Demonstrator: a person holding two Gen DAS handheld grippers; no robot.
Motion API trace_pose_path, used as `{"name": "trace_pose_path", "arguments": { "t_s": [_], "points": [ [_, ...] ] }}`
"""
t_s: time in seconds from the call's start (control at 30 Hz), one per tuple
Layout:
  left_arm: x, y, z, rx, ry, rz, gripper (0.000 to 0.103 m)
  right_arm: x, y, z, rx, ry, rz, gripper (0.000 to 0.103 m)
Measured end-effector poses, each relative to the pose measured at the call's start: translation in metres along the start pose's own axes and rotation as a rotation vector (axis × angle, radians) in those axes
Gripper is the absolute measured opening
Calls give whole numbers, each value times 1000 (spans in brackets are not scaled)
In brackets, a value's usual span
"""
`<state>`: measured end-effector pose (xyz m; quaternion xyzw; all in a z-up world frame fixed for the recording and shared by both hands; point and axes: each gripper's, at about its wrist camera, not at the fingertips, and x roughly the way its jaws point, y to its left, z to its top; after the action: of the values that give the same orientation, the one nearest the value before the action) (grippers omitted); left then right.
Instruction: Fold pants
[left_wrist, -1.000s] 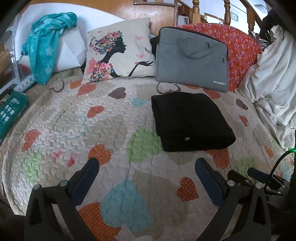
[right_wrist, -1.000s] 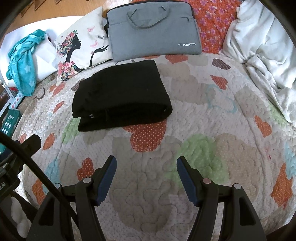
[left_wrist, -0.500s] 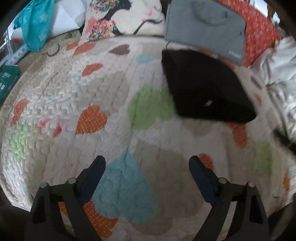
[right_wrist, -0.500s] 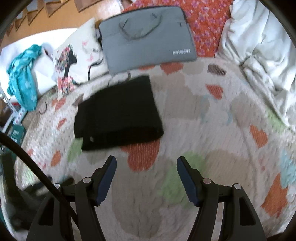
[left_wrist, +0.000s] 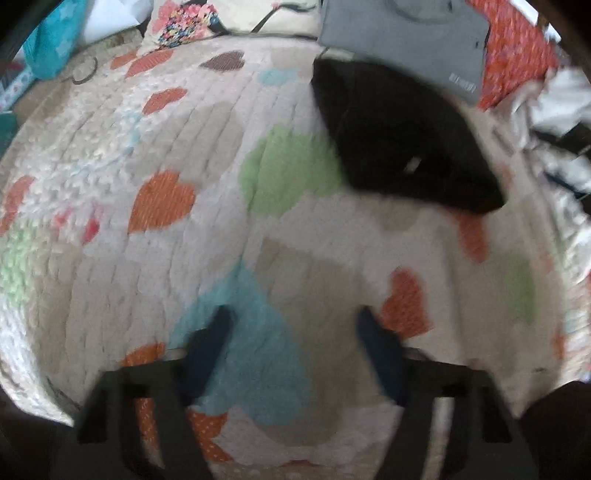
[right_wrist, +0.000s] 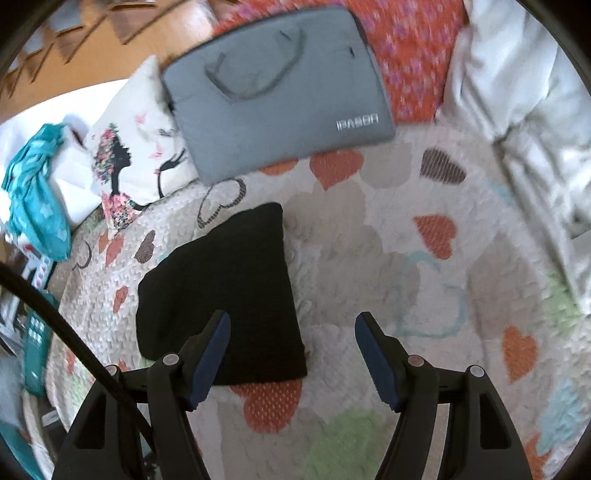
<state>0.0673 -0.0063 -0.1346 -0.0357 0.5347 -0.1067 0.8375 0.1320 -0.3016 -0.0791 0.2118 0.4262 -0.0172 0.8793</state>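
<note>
1. While the left gripper (left_wrist: 293, 325) tips steeply down at the heart-patterned quilt (left_wrist: 207, 155), its jaws are closing with only bedding between them, nothing pinched; that whole view is smeared with blur.
2. Over on the other side, the right gripper (right_wrist: 291, 332) angles down too, blue pads spread wide, and nothing is clamped. Its left finger (right_wrist: 210, 347) overlaps the near edge of the pants (right_wrist: 221, 288) in the picture, but whether it touches the cloth I cannot tell.
3. Left wrist view: the pants (left_wrist: 402, 136) sit out at two o'clock from the claw, well apart from it, with a small pale tag showing near their near edge.
4. Only the right wrist view gives us the wider bed: a cushion (right_wrist: 136, 147) printed with a silhouette at eleven o'clock, teal cloth (right_wrist: 37, 210) at nine to ten o'clock, a crumpled white blanket (right_wrist: 524, 110) at two o'clock, and a black cable (right_wrist: 66, 332) curving across the lower left.
5. Both views catch the grey laptop bag (right_wrist: 277, 96) at the head of the bed, leaning on an orange floral cushion (right_wrist: 417, 51).
6. And the pants themselves: black, already folded into a compact, thick rectangle, lying flat on the quilt, their far corner near the bag's lower edge.
</note>
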Motion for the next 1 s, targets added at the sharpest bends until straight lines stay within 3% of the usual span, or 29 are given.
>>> {"name": "trace_pose_path", "arguments": {
  "t_s": [0.13, 0.17, 0.3, 0.37, 0.5, 0.57, 0.67, 0.7, 0.77, 0.83, 1.0],
  "points": [
    [-12, -2, 45, -34, -45, -94, 57, 40, -17, 13, 80, 79, 84, 75],
    [-9, -3, 56, -37, -48, -125, 62, 48, -20, 15, 96, 96, 105, 75],
    [28, -5, 104, -76, 7, -276, 66, 82, -31, 15, 158, 171, 208, 75],
    [49, -9, 121, -83, 44, -316, 67, 95, -31, 17, 150, 197, 235, 75],
    [82, -22, 149, -63, 88, -353, 75, 115, -26, 29, 128, 202, 295, 75],
    [87, -30, 156, -34, 80, -373, 90, 126, -21, 37, 105, 205, 318, 75],
    [90, -43, 159, 4, 72, -350, 91, 140, -15, 42, 96, 197, 346, 80],
    [90, -43, 160, -1, 65, -341, 89, 141, -13, 42, 95, 191, 351, 80],
    [88, -41, 162, -16, 63, -329, 62, 142, -3, 42, 77, 208, 389, 70],
    [84, -35, 166, -39, 67, -366, 50, 139, 9, 41, 46, 210, 381, 61],
    [70, -23, 172, -102, 49, -426, 44, 118, 26, 45, 31, 170, 396, 35]
  ]
}}
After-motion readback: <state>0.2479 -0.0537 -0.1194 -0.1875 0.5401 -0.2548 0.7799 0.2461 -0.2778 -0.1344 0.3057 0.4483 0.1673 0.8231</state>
